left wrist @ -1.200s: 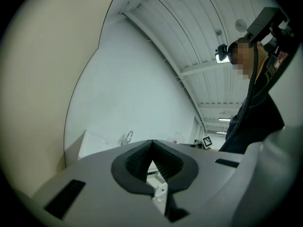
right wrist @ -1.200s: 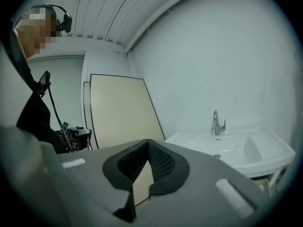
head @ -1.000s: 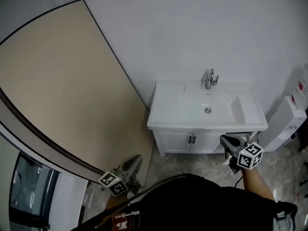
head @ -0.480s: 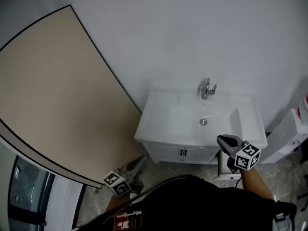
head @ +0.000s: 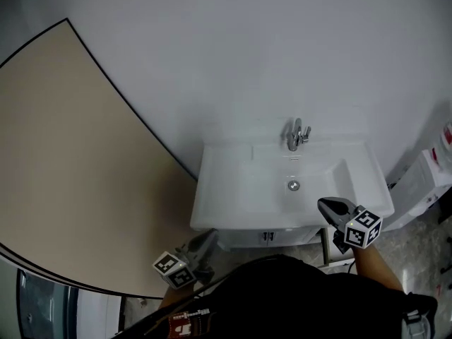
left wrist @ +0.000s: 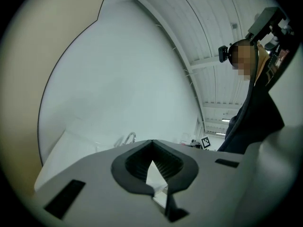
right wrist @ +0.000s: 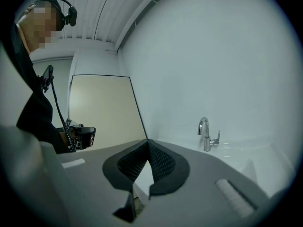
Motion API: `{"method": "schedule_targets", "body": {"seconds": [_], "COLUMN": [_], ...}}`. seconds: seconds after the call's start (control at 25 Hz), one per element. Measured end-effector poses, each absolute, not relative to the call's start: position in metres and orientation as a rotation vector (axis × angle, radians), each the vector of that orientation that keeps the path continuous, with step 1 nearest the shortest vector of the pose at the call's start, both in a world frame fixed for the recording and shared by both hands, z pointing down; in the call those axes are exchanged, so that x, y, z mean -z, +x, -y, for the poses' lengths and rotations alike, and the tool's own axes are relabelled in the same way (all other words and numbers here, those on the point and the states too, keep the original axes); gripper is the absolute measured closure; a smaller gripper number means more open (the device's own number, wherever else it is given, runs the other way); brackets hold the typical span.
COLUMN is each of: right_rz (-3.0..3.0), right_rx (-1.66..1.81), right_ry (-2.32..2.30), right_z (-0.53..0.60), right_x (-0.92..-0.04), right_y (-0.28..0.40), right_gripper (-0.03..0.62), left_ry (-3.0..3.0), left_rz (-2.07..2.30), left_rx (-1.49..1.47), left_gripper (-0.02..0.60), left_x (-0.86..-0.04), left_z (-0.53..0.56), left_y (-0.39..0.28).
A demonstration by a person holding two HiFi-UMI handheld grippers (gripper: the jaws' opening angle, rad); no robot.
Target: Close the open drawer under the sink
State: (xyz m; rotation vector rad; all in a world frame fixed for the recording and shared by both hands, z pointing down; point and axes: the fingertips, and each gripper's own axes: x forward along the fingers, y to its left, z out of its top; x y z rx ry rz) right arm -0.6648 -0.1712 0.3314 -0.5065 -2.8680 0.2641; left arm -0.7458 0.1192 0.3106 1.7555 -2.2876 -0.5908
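Observation:
The white sink [head: 240,189] with its chrome faucet [head: 295,134] stands against the wall. Only a strip of the cabinet front [head: 265,237] shows under its rim. A white edge of the open drawer [head: 340,263] peeks out below the sink's front right corner, mostly hidden by my right arm and body. My right gripper [head: 323,204] is shut and empty, over the sink's front right rim. My left gripper [head: 210,236] is shut and empty, low by the cabinet's left front corner. The faucet [right wrist: 206,135] shows ahead in the right gripper view, past the shut right gripper [right wrist: 147,141]. The left gripper [left wrist: 151,142] faces the sink's side.
A large beige panel [head: 70,175] leans at the left, its edge reaching the sink's left side. A white appliance [head: 427,182] stands to the right of the sink. Marbled floor [head: 417,249] shows at the lower right.
Both grippers and the head camera have come closer to the sink. The cabinet doors and the drawer have slid mostly under the sink's rim in the picture. Both jaws stay shut.

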Motion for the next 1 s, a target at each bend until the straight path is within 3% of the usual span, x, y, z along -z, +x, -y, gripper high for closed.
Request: {"method": "schedule_targets", "body": {"seconds": [0.48, 1.0], "right_rz": [2.907, 2.867], "right_rx": [-0.236, -0.246], "right_ry": [-0.260, -0.274], "right_z": [0.145, 0.203], "right_x": [-0.309, -0.330], "right_y": [-0.781, -0.827], "right_gripper": [0.592, 0.592], "left_ry": [1.960, 1.923], "left_rz": [2.133, 2.099], "left_rx": [0.544, 0.578], "left_gripper": [0.581, 0.581], "left_x": [-0.298, -0.325], "left_z": [-0.128, -0.068], "left_y": [-0.919, -0.965]}}
